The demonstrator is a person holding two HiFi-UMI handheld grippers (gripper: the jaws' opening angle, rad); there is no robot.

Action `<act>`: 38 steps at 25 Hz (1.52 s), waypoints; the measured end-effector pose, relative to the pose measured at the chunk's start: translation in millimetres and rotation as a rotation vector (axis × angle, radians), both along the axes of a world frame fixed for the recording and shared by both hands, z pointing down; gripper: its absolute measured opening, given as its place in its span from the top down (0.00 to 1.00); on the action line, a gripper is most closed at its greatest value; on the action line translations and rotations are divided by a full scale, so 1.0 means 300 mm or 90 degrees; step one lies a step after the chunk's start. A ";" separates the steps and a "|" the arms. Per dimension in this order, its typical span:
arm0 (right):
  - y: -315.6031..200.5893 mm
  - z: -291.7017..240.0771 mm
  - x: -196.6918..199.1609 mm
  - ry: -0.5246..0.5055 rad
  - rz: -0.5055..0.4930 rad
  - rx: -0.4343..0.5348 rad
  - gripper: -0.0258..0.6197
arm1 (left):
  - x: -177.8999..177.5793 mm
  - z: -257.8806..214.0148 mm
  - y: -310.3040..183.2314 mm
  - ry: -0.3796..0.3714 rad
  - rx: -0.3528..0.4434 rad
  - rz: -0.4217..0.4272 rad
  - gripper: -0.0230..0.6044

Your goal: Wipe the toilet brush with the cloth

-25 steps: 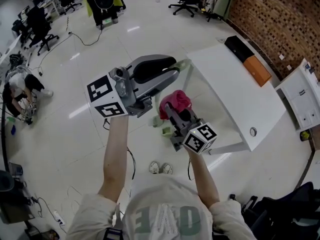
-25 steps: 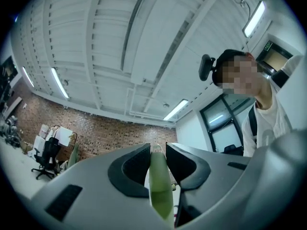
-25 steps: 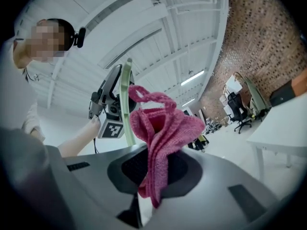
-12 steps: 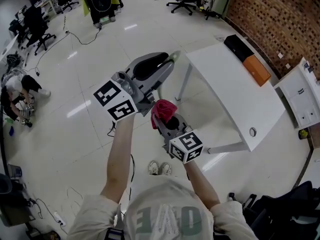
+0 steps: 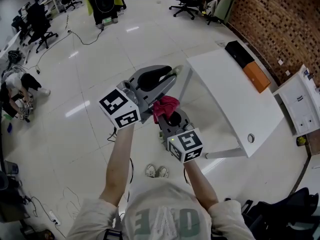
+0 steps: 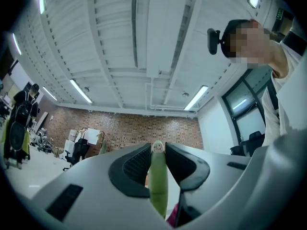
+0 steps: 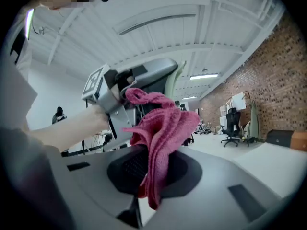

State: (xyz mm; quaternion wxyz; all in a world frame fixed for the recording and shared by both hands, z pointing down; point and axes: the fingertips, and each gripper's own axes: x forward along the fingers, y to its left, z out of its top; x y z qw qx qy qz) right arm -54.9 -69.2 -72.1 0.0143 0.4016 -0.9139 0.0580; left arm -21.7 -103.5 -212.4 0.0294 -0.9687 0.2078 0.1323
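Between ribbed pads (image 7: 128,169) of the right claw (image 7: 152,170), crumpled pink terry cloth (image 7: 165,128)

Pink cloth (image 5: 165,105), pale-green toilet brush (image 6: 158,186)

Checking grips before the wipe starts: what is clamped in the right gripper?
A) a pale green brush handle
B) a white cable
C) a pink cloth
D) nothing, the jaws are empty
C: the right gripper view shows the right gripper shut on the pink cloth, while the green brush handle sits pinched in the left gripper.
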 end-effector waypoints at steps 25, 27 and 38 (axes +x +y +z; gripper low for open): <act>-0.080 0.195 0.559 -0.101 0.222 -0.110 0.91 | -0.021 0.212 -0.018 0.077 0.008 0.154 0.81; -0.127 0.301 0.589 -0.086 0.217 -0.111 0.91 | -0.013 0.316 -0.045 0.066 0.009 0.165 0.81; -0.442 1.711 0.592 -0.064 0.186 -0.102 0.91 | 0.031 1.660 -0.234 0.087 0.011 0.197 0.81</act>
